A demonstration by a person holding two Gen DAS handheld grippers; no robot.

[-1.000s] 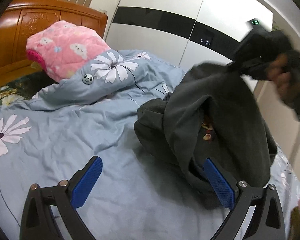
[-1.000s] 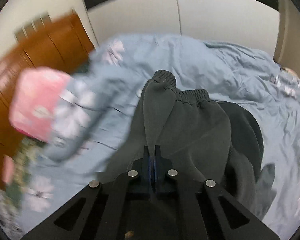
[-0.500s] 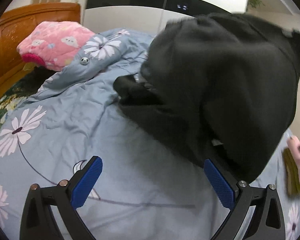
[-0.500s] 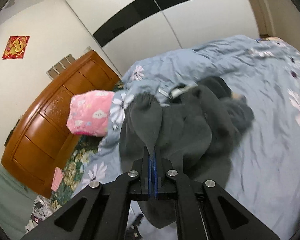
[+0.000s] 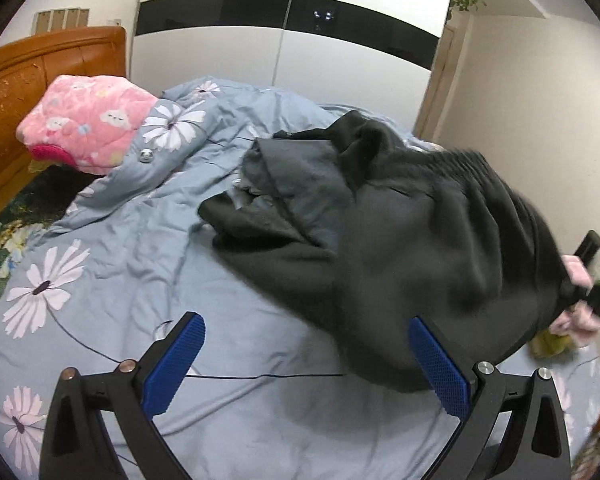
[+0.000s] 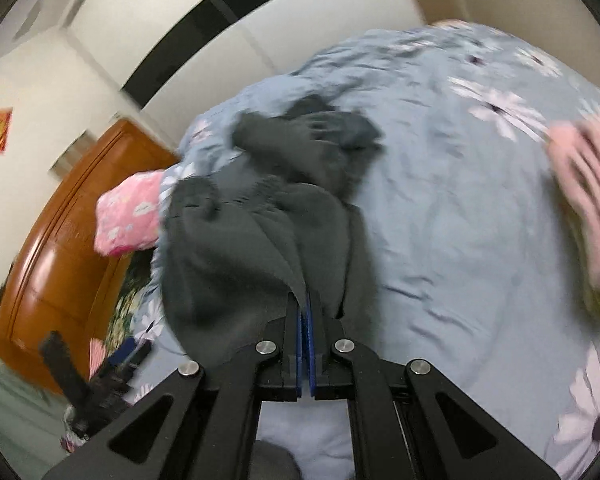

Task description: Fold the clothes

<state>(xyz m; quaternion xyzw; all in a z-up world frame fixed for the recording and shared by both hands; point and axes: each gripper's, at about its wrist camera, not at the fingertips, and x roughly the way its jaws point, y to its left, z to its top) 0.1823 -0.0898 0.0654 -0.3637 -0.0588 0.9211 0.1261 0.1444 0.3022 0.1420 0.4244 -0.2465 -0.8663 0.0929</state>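
My right claw [image 6: 305, 344] is clamped tight on the dark garment [image 5: 400, 248], which trails across the bed [image 5: 148, 248] toward twelve o'clock. My left claw [image 5: 306, 364] gapes wide, empty.

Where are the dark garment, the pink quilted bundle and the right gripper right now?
dark garment [image 5: 440, 248]: left wrist view, middle of the lifted cloth.
pink quilted bundle [image 5: 88, 124]: left wrist view, its top face, by the headboard.
right gripper [image 6: 305, 304]: right wrist view, pad tips, shut on the garment's edge.
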